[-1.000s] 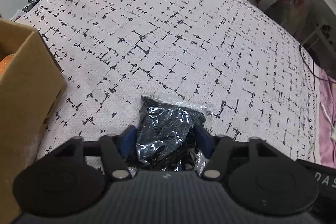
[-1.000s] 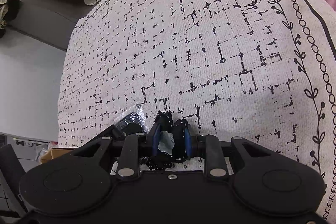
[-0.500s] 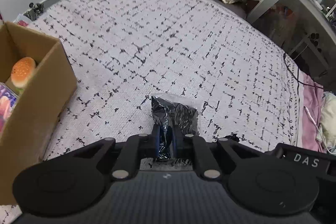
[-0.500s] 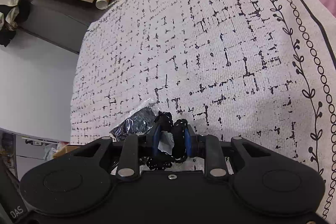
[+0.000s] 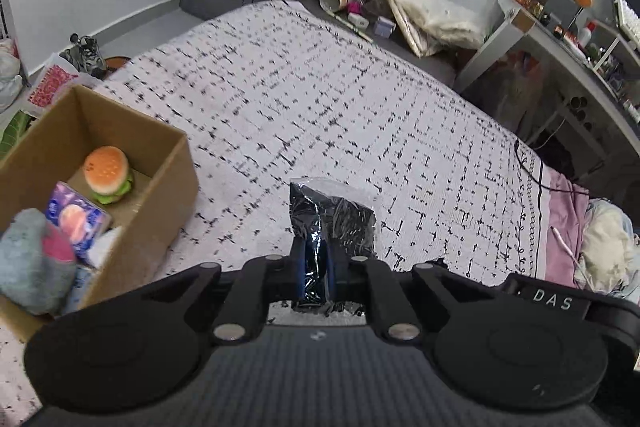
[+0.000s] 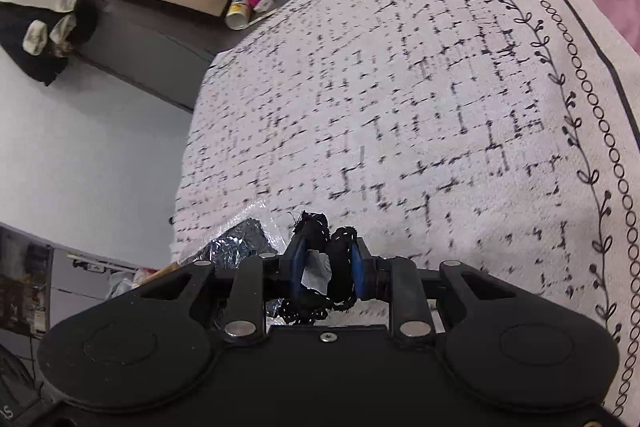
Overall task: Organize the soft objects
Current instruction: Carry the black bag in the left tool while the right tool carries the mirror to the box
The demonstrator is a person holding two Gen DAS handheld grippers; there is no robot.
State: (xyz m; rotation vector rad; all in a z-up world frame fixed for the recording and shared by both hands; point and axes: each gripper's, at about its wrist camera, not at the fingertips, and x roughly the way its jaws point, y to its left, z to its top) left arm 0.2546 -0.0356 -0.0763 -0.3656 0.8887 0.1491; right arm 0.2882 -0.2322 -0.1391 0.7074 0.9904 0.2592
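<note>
Bedspread (image 5: 320, 115) is lying bare beyond both grippers: left gripper (image 5: 314, 269) pinching plastic bag (image 5: 332, 219) beside cardboard box (image 5: 168, 187); right gripper (image 6: 326, 267) clamping black fabric (image 6: 340, 251).

Soft, even indoor light fills both fisheye views. Motion blur smears the bedspread (image 5: 360, 99) pattern; edges bow outward strongly. Glare flecks the plastic-wrapped black bundle (image 5: 332, 219). Shadows are faint.

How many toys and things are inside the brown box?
4 that I can see in the cardboard box: a burger toy at the far end, a purple packet in the middle, a grey and pink plush nearest, something white beside the packet. More may hide underneath.
</note>
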